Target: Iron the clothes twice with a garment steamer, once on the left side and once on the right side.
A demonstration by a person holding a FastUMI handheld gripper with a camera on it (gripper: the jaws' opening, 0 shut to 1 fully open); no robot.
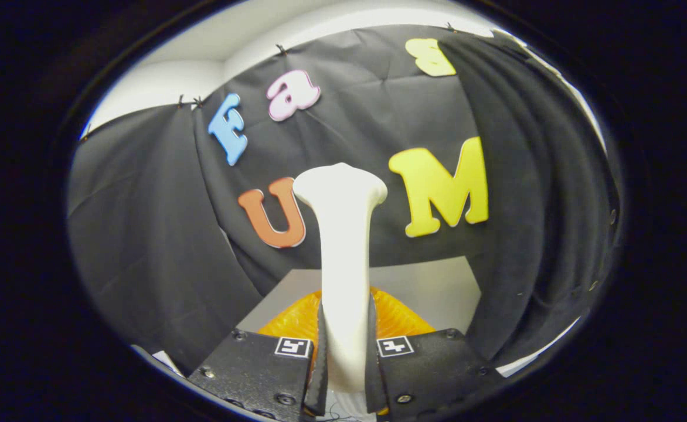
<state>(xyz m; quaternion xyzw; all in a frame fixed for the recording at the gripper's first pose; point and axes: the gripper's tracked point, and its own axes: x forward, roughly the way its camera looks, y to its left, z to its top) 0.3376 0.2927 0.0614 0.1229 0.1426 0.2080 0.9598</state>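
A white garment steamer stands upright between my fingers, its slim handle pinched on both sides and its wider head flaring out above, beyond the fingertips. My gripper is shut on the steamer's handle. Behind the handle, low down just past the fingers, lies an orange ribbed garment spread on a pale grey table. The steamer and my fingers hide the middle of the garment.
Black cloth of the booth wall hangs close on the left, behind and on the right of the table. A white wall shows above the cloth.
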